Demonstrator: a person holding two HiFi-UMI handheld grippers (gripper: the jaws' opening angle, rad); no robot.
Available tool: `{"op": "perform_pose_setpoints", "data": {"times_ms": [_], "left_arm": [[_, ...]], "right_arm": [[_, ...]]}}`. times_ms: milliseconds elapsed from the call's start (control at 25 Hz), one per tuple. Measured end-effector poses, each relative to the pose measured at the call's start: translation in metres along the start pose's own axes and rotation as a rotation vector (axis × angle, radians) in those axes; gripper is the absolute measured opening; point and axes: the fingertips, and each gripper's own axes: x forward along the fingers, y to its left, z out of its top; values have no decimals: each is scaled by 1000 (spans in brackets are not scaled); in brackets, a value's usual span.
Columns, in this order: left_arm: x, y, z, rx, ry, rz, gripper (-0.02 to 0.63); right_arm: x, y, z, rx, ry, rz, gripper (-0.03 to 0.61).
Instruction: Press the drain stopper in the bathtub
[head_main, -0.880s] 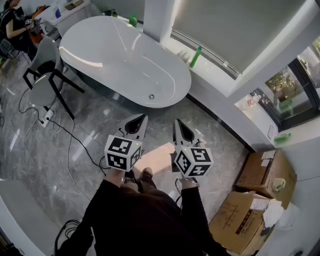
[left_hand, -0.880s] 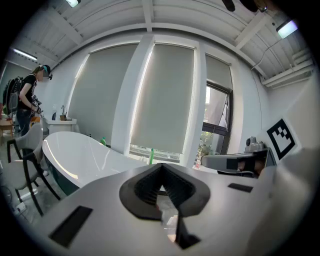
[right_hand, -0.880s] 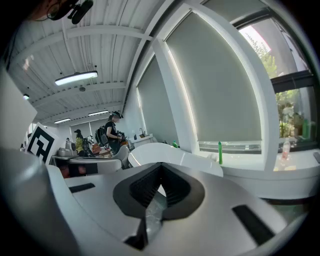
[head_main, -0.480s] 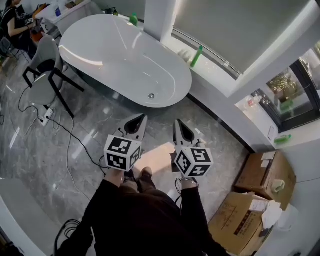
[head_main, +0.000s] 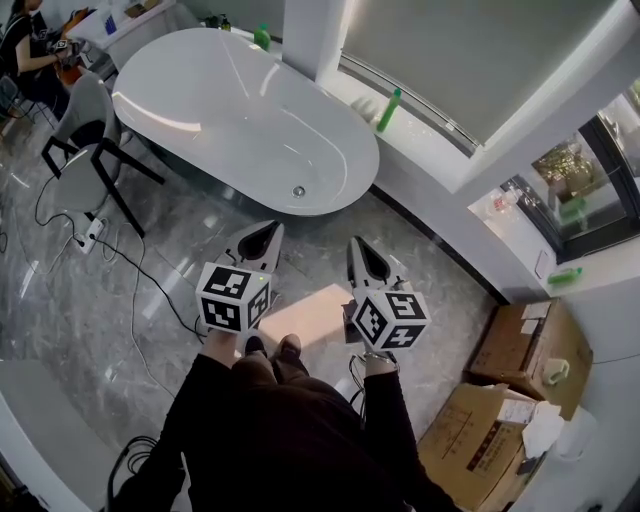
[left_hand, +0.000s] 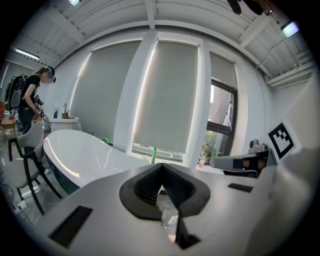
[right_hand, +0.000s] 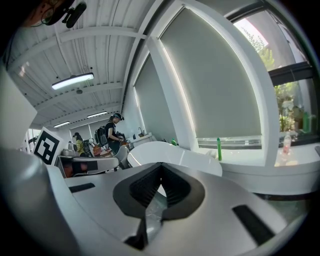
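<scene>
left tongs (head_main: 268, 232): held over the floor short of the tub, tips pointing toward it; jaws pressed together, tips meeting, nothing between them
right tongs (head_main: 356, 246): just beside the left tongs and level with them, also over the floor; jaws likewise pressed together, empty
bathtub (head_main: 230, 110): white oval, freestanding on the grey marble floor (head_main: 180, 270); ahead of both tongs, well apart from them
drain stopper (head_main: 298, 191): small round metal disc in the tub's bottom, near the end closest to the tongs; nothing touches it; raised or pushed down, too small to tell
window sill (head_main: 430, 135): runs along the tub's right side below a drawn blind; a green bottle (head_main: 388, 110) stands upright on it
second green bottle (head_main: 262, 38): at the tub's far rim, by the white pillar
chair (head_main: 85, 150): grey seat, black legs, left of the tub
cable (head_main: 140, 290): black, loose on the floor to the left, near a white power strip (head_main: 88, 235)
cardboard boxes (head_main: 485, 440): two, lower right, against the wall
other person (head_main: 22, 50): dark top, beyond the chair at the far left
</scene>
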Motion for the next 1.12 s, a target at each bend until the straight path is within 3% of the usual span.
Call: {"op": "perform_pose_setpoints", "data": {"times_ms": [680, 1120], "left_arm": [[41, 8, 17, 36, 6, 35, 8], [111, 59, 19, 31, 46, 26, 8]], "right_arm": [[16, -42, 13, 11, 21, -18, 2], [105, -72, 19, -10, 66, -49, 2]]}}
